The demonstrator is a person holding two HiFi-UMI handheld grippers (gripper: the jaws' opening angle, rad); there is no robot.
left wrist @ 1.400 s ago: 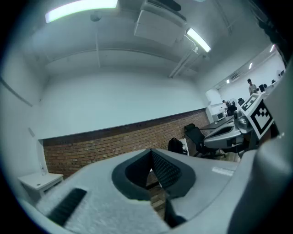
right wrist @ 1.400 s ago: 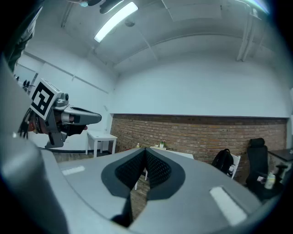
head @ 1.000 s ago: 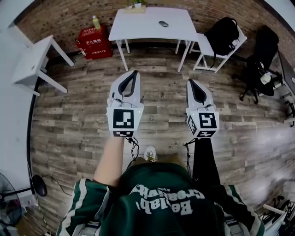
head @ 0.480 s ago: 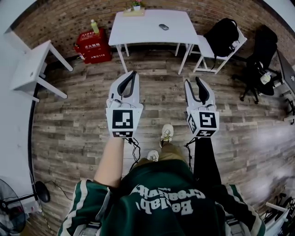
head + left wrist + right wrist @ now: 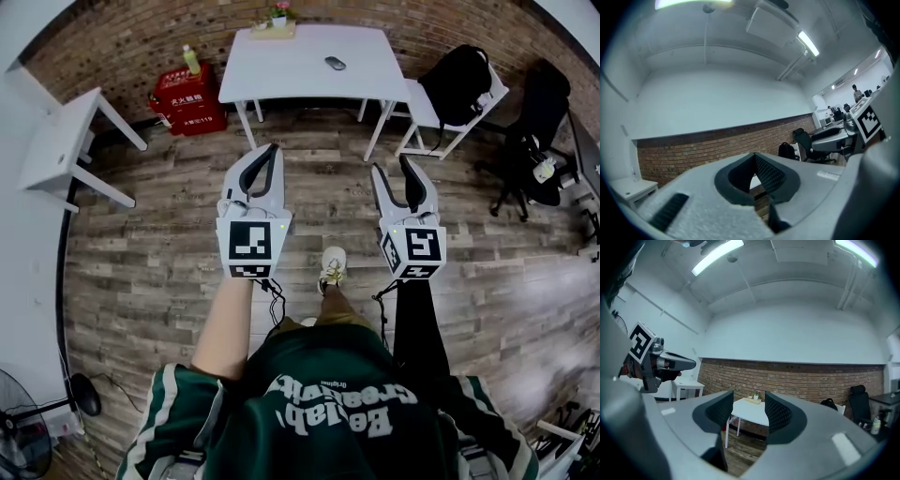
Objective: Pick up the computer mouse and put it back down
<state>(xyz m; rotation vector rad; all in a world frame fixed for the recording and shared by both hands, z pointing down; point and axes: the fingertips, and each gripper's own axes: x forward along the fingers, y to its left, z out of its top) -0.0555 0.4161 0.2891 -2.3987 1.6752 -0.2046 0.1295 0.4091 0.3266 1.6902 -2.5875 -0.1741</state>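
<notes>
The dark computer mouse [image 5: 335, 63] lies on the white table [image 5: 281, 66] by the brick wall, far ahead of both grippers. My left gripper [image 5: 274, 148] is held level over the wooden floor, its jaws closed tip to tip with nothing in them. In the left gripper view only a sliver of the table shows past the left gripper [image 5: 754, 157]. My right gripper [image 5: 390, 166] is beside it, and its jaws have just been opening, with nothing between them. The right gripper view frames the table [image 5: 747, 411] in the gap of the right gripper [image 5: 749, 401]; I cannot make out the mouse there.
A small plant on a wooden tray [image 5: 277, 17] stands at the table's back edge. A red crate [image 5: 187, 94] with a bottle [image 5: 193, 59] sits left of the table. A white chair with a black backpack [image 5: 457, 80] and a black office chair [image 5: 534, 131] stand right. A white side table [image 5: 61, 136] is left.
The table and mouse have drawn closer as the person walks forward, one shoe stepping ahead. The right gripper's jaws went from shut to open. The left jaws stayed closed.
</notes>
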